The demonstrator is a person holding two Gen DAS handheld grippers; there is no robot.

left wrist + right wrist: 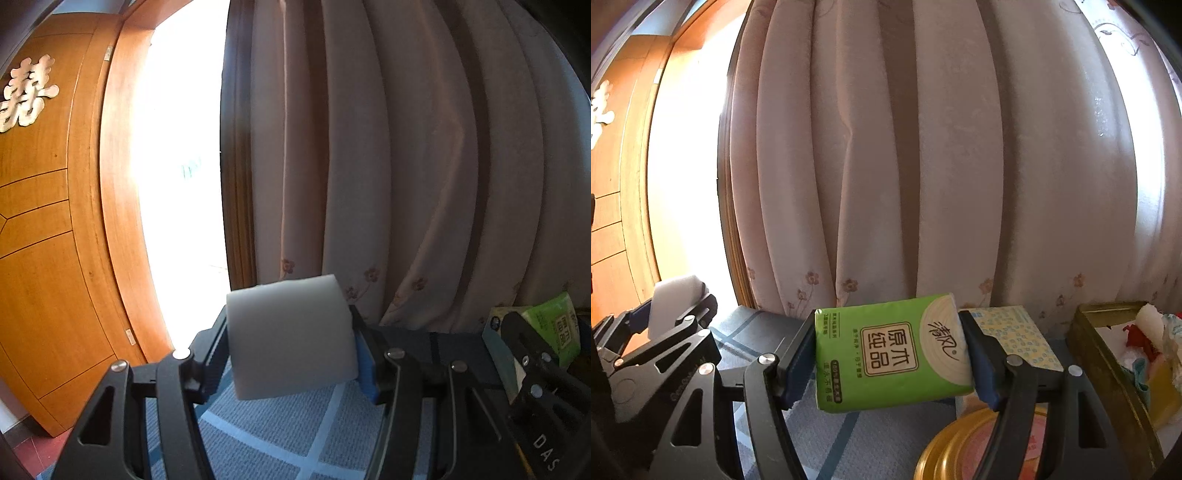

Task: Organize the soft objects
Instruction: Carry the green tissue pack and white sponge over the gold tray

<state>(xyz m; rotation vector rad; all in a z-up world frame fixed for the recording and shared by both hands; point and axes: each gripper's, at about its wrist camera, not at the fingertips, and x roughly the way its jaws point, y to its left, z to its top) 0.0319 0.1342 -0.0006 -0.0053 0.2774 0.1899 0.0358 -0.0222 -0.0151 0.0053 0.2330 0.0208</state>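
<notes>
Two grippers are up in the air over a blue cloth with pale stripes (280, 435), and each one is holding something soft.

The left gripper (291, 347) has its jaws pressed on a white sponge block (290, 338). The block sits right between the two pads, and its front end sticks out past them. It does not touch the cloth below. From the right wrist view you can see the same white block far off to the left, held up by the black arms of that gripper.

The right gripper (892, 354) has its jaws clamped on a green pack of tissues (890, 354). The pack is a bit tilted, with its right end higher. It hangs above the cloth too.

Just behind the green pack, on the right, lies a pale blue pack with little dots (1015, 336). Farther right stands a gold tin box (1108, 354) with white, red and yellow soft things inside. Near the bottom edge is a round gold lid (945, 454) with a pink middle.

Behind it all hangs a pink curtain (923, 166) with small flowers along the bottom. To the left is a wooden door (48, 221) beside a very bright opening.
</notes>
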